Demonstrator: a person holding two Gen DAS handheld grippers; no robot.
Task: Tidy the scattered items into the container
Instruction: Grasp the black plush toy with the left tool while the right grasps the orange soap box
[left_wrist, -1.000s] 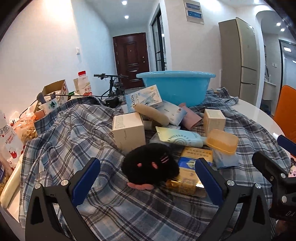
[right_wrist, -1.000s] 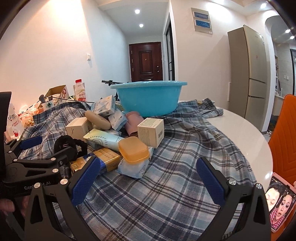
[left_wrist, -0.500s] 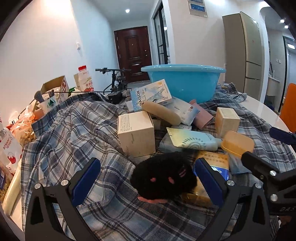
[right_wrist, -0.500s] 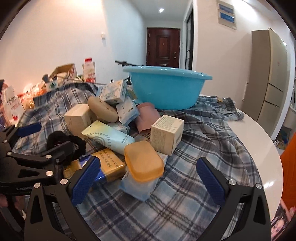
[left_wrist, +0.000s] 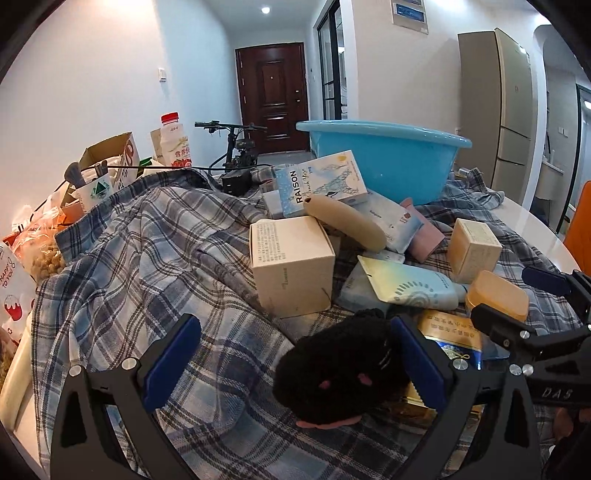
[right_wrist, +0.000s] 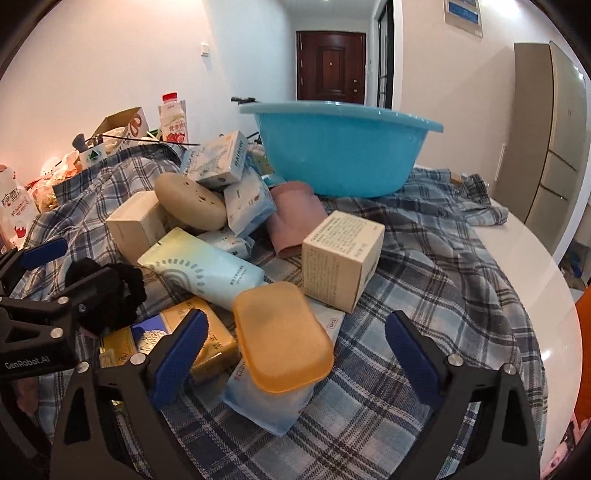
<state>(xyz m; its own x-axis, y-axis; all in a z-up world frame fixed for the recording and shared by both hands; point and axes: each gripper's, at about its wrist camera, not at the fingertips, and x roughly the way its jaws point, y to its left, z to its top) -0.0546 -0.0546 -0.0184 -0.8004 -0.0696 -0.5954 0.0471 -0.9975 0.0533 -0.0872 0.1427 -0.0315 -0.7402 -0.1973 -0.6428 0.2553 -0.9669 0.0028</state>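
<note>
Plaid cloth (right_wrist: 424, 280) bare at 3 o'clock of pile | blue basin (right_wrist: 340, 147) at 12 | left gripper (left_wrist: 295, 362) jaws wide around black plush (left_wrist: 343, 373) | right gripper (right_wrist: 291, 354) jaws closing slightly, not yet pressing orange box (right_wrist: 280, 336)

Both wrist views look low and close across the cluttered table, sharing the blue basin (left_wrist: 384, 158) beyond

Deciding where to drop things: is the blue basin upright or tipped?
Upright. The blue basin stands on its base on the plaid cloth, rim level and opening upward. Its inside is hidden.
</note>
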